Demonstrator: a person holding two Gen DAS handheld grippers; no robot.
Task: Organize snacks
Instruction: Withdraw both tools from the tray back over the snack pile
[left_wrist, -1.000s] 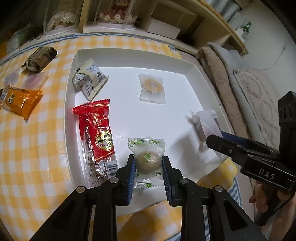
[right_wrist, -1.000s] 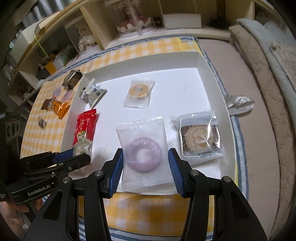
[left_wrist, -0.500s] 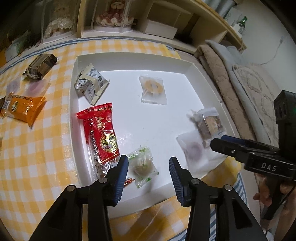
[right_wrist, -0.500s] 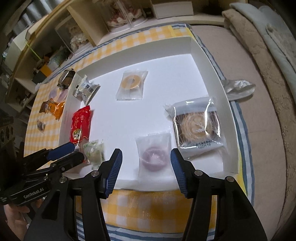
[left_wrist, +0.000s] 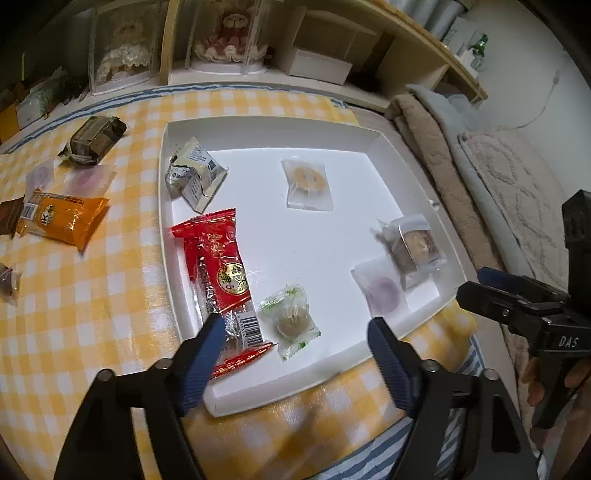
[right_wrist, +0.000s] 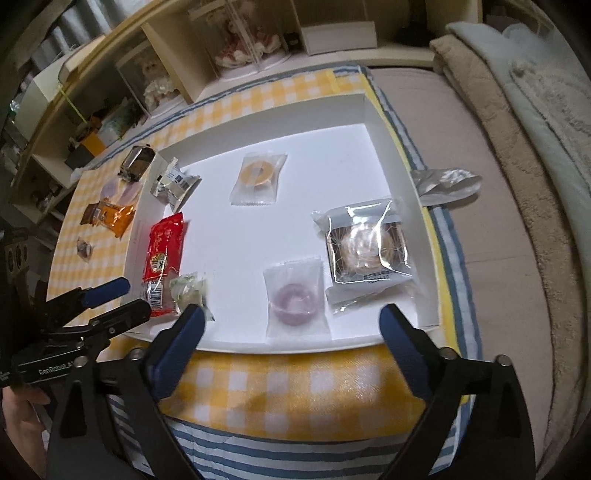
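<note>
A white tray (left_wrist: 258, 125) on the yellow checked cloth holds several wrapped snacks. My left gripper (left_wrist: 295, 328) hovers over the tray's near edge with its jaws opening. The green-leaf packet (left_wrist: 290, 317) lies free on the tray below them, beside a long red packet (left_wrist: 218, 266). My right gripper (right_wrist: 291, 314) is also opening and empty. The purple ring packet (right_wrist: 295, 299) lies flat between its fingers, untouched, next to a clear boxed pastry (right_wrist: 369, 243). A yellow ring packet (right_wrist: 258, 177) and a crumpled white packet (left_wrist: 194, 175) lie farther back.
Left of the tray on the cloth lie an orange packet (left_wrist: 62, 218), a brown packet (left_wrist: 94, 138), pale clear wrappers and a small dark sweet (left_wrist: 7, 286). A silver wrapper (right_wrist: 447, 182) lies right of the tray. Shelves with display cases stand behind, folded blankets to the right.
Both grippers let go of their packets and drew back and up. The green-leaf packet and the purple ring packet now lie on the tray, and both sets of jaws stand much wider.
</note>
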